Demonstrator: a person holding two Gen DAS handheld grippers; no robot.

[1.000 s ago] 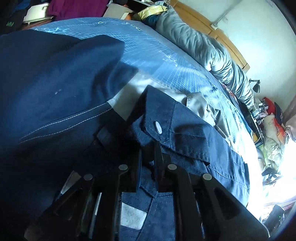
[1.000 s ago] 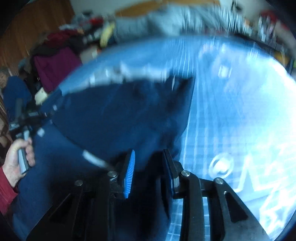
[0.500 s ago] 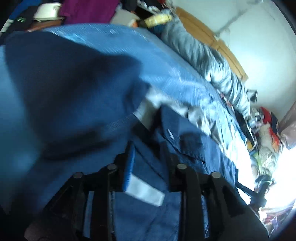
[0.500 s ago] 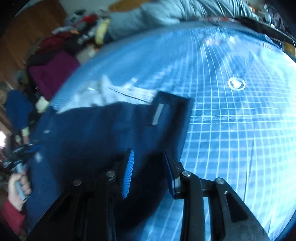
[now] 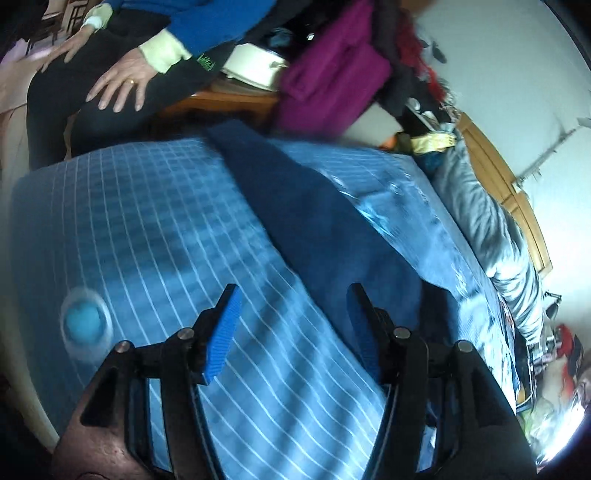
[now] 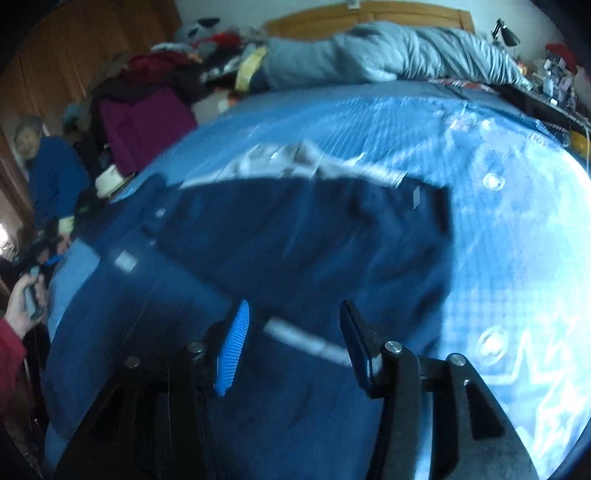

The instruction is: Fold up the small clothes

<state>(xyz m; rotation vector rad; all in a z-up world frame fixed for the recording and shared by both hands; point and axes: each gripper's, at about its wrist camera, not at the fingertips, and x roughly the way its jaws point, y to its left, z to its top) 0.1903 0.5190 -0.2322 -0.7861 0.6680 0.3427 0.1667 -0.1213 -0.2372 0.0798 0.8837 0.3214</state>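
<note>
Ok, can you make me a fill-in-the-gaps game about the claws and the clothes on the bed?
1. Both the left claw and the right claw are ____.
2. The dark navy denim garment lies on a ____ checked bedsheet.
3. The rumpled quilt by the wooden headboard is ____.

Missing words: open; blue; grey

Ahead of the right gripper [image 6: 293, 332] the dark garment [image 6: 303, 236] was motion-blurred, its pale lining [image 6: 280, 162] indistinct, and its near end ran out of view behind both fingers [image 6: 232, 347].
</note>
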